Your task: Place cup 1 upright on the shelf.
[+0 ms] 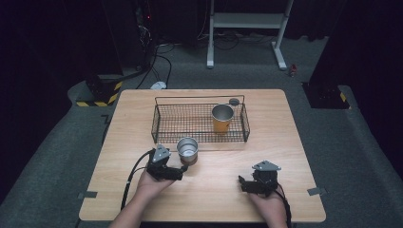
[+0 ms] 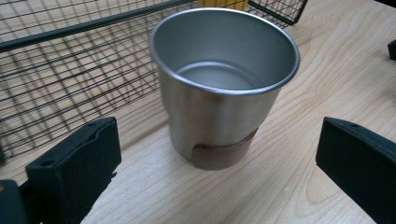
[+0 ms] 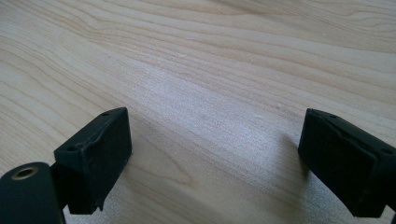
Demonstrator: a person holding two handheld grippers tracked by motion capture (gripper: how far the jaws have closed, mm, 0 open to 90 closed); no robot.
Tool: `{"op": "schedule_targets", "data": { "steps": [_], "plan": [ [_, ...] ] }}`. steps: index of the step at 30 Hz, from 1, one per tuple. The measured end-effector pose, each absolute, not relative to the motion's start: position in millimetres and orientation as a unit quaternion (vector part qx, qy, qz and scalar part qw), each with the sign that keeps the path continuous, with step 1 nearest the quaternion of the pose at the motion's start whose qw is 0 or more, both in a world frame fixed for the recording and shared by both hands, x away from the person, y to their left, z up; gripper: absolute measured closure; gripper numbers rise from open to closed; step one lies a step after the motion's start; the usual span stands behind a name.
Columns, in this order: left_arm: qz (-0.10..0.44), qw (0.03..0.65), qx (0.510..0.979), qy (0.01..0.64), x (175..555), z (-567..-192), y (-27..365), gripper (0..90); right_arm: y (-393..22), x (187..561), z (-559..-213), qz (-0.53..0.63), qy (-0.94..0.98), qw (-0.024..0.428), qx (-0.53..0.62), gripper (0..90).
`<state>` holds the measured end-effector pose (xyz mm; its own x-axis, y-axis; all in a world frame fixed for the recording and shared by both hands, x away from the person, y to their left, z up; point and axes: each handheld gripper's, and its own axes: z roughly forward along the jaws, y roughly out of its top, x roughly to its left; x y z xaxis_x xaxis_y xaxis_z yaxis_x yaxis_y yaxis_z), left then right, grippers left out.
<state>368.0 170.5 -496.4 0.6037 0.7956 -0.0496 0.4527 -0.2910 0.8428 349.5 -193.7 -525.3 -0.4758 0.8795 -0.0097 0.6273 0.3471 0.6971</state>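
The left gripper (image 1: 183, 169) sits low over the wooden table (image 1: 294, 156), its jaws spread wide and pinching nothing. Just ahead of that gap stands a steel cup (image 1: 187, 150) with a brown band round its foot. The cup is upright, its long axis vertical and its open mouth facing straight up, its base flat on the wood. In the left gripper view the steel cup (image 2: 219, 88) stands beyond the jaw tips and roughly centred between them, apart from both; the inside looks bare metal.

Past the steel cup, farther from the left gripper, lies a black wire basket (image 1: 164, 121), its long side running across the table. The basket's near wall (image 2: 70, 70) shows just behind and to the left of the cup in the left gripper view, close to it; whether they touch I cannot tell. Inside the basket, toward its right end, stands a second cup (image 1: 222, 118), steel-rimmed with an orange body, also upright with its mouth up.

The right gripper (image 1: 243, 185) rests well apart from the steel cup, off to the right of the left gripper and nearer the table's front edge. Its jaws too stand wide apart, and in the right gripper view the right gripper (image 3: 212, 154) has bare wood grain between them.
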Motion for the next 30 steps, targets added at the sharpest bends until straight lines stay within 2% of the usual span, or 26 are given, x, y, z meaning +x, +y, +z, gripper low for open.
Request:
{"op": "schedule_targets", "data": {
  "steps": [24, 30],
  "plan": [
    [0.208, 0.452, 0.778, 0.384, 402, -507, 141, 1.3, -193, 350, -525, 0.321, 0.795, 0.197, 0.476, 9.4],
    [0.219, 0.455, 0.773, 0.384, 401, -504, 144, 8.0, -192, 350, -525, 0.319, 0.791, 0.199, 0.483, 9.4]
  ]
}}
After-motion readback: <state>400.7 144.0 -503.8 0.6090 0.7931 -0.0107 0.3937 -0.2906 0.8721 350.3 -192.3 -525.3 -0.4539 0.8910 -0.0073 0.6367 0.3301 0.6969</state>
